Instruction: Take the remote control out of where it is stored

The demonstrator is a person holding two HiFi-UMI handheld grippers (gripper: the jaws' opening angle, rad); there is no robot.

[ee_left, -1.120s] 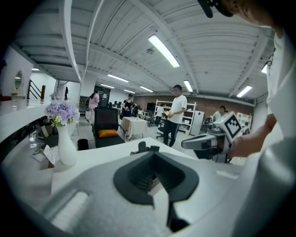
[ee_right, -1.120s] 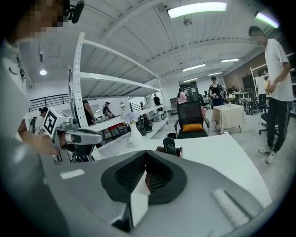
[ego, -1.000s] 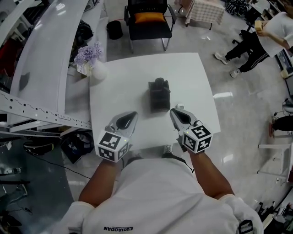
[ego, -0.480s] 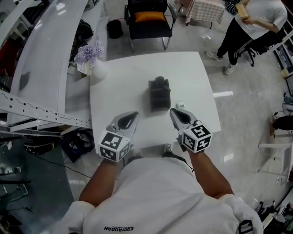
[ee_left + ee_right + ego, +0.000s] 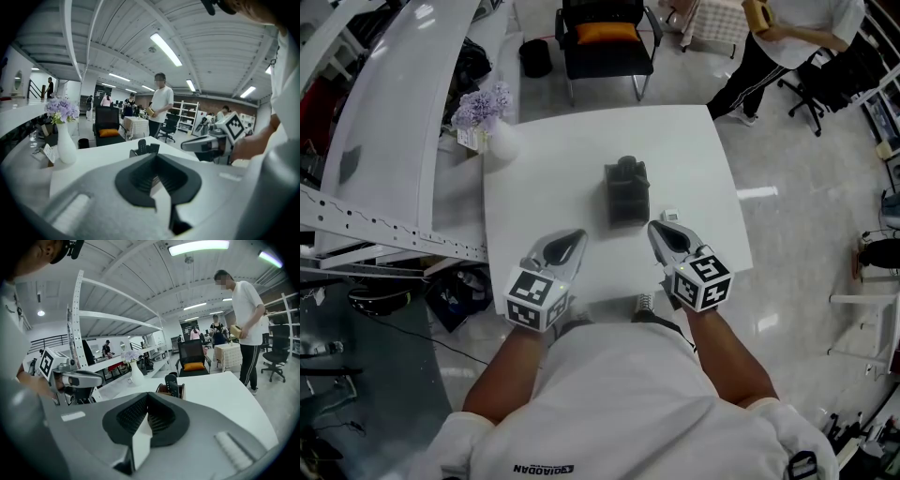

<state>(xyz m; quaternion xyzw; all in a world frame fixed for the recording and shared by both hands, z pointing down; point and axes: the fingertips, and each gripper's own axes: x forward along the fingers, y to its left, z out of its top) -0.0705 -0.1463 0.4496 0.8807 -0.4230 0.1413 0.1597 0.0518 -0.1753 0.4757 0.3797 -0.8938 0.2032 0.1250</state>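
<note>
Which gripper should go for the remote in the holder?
Right, probably: the right gripper sits closer to the holder, with the remote upright just ahead; the left gripper is farther off. Both are shut.

Remote: slim black remote control (image 5: 171, 383); I see it standing upright, its top poking out of the holder.
Holder: dark boxy caddy (image 5: 627, 202), possibly compartmented, at the centre of the white table (image 5: 534, 178).

- Remote control (image 5: 172, 384): lower part hidden inside the dark holder (image 5: 627, 194); buttons too small to tell.
- Standing person (image 5: 811, 21), far right: head cut off by the head view's top edge.
- Card (image 5: 48, 153) beside the vase (image 5: 66, 146), far left of the table: print too small to read.
</note>
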